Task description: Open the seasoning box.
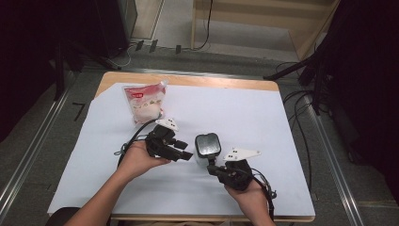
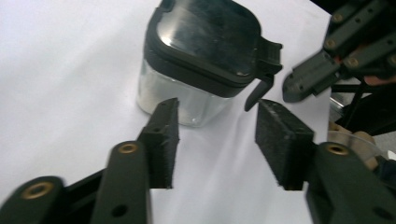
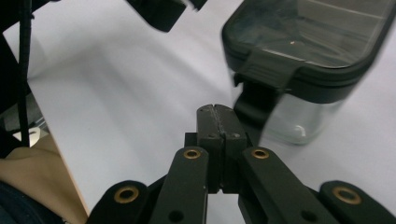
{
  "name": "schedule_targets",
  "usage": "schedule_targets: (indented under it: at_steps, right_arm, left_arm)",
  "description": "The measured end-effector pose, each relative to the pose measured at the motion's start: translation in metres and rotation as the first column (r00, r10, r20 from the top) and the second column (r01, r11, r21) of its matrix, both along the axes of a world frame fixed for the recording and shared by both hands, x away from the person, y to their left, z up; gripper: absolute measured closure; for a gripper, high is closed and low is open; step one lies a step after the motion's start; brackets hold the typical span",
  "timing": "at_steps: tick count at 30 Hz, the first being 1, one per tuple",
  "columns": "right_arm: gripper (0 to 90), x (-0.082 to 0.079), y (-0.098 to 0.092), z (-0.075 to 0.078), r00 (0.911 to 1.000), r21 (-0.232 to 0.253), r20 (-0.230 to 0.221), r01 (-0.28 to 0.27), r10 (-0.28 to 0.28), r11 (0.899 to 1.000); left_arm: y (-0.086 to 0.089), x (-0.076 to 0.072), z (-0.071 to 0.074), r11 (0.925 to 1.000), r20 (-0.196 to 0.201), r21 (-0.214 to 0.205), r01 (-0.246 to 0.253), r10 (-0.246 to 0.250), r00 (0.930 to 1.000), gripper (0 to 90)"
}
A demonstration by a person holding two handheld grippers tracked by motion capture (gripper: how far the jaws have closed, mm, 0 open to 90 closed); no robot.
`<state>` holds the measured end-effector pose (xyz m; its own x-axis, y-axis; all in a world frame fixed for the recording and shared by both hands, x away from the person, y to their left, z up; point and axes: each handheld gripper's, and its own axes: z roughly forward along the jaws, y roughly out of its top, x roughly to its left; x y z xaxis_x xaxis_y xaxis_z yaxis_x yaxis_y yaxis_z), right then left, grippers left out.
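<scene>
A clear square container with a black lid (image 1: 207, 145) stands on the white sheet between my two grippers. Its black side latch (image 2: 264, 70) hangs down on the side facing my right gripper. My left gripper (image 1: 187, 154) sits just left of the container; in the left gripper view it (image 2: 217, 114) is open, with nothing between its pads, a short way in front of the container (image 2: 201, 42). My right gripper (image 3: 216, 109) is shut on nothing, its tip close under the latch (image 3: 259, 88). Whether it touches the latch I cannot tell.
A plastic bag with white contents and a red label (image 1: 145, 102) lies at the back left of the white sheet (image 1: 263, 117). The wooden table edge (image 1: 188, 80) runs behind it. Cables trail from both grippers. Dark stands and floor rails surround the table.
</scene>
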<state>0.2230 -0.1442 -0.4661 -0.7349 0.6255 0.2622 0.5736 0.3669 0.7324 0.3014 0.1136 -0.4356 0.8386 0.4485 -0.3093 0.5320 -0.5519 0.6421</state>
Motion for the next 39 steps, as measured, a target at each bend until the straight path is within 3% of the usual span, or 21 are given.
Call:
schedule_targets:
  at_steps: [6, 16, 20, 25, 32, 39]
  right_arm:
    - [90.0, 0.002, 0.010, -0.007, 0.9998, -0.018, -0.006, -0.020, 0.020, 1.000]
    - [90.0, 0.008, 0.009, -0.011, 0.9998, -0.015, -0.019, -0.003, 0.002, 1.000]
    - [90.0, 0.007, 0.010, -0.012, 0.9998, -0.023, -0.018, -0.005, 0.004, 1.000]
    - [90.0, 0.007, 0.009, -0.013, 0.9999, -0.027, -0.013, -0.006, 0.006, 1.000]
    - [90.0, 0.009, 0.003, -0.012, 0.9999, -0.037, -0.010, 0.007, -0.007, 0.999]
    - [90.0, 0.014, -0.009, -0.010, 0.9987, -0.037, 0.001, 0.051, -0.051, 0.998]
  left_arm:
    - [0.004, 0.003, -0.001, 1.0000, 0.005, -0.003, -0.008, 0.008, 1.0000, 40.4]
    - [0.005, 0.004, -0.002, 0.9997, 0.001, -0.014, -0.018, 0.018, 0.9998, 40.0]
    - [0.004, 0.004, -0.001, 0.9999, 0.001, 0.003, -0.012, 0.012, 0.9999, 39.9]
    - [0.004, 0.002, -0.001, 0.9998, 0.015, -0.018, -0.008, 0.008, 0.9999, 40.0]
    - [0.005, 0.002, 0.001, 0.9999, 0.023, -0.001, -0.013, 0.013, 0.9997, 39.7]
    - [0.004, 0.001, 0.000, 0.9998, 0.033, -0.020, -0.003, 0.003, 0.9994, 40.1]
